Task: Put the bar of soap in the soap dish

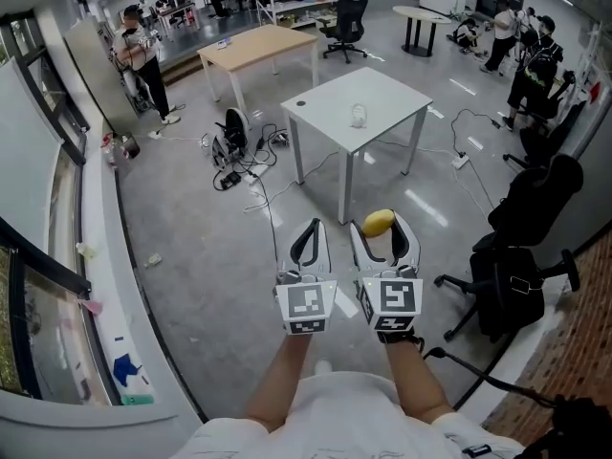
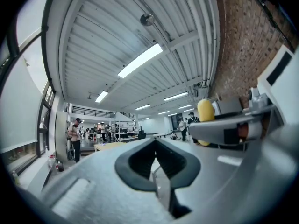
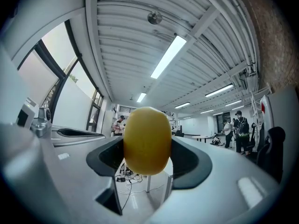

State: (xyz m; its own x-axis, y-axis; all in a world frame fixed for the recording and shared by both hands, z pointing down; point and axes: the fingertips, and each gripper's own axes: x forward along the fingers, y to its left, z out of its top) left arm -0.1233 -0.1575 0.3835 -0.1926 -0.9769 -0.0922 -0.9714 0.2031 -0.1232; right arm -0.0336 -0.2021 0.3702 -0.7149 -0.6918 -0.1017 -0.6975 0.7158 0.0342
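The right gripper is held out in front of the person, above the grey floor. Its jaws pinch the bar of soap, a smooth yellow oval. In the right gripper view the bar of soap sits squarely between the two dark jaws of the right gripper. It is pressed on its left and right flanks, and its rounded top and bottom bulge out past them.

The left gripper is held just beside the right one, at about the same height. In its own view the left gripper has its jaws pressed together at the tips, with nothing between them. From there the bar of soap shows off to the right, poking up above the neighbouring gripper's body.

The soap dish is a small pale thing, too small to make out closely. It stands near the middle of a white surface farther ahead, well apart from both grippers and the bar of soap. Cables trail over the floor left of that surface, and a black office chair stands at the right.
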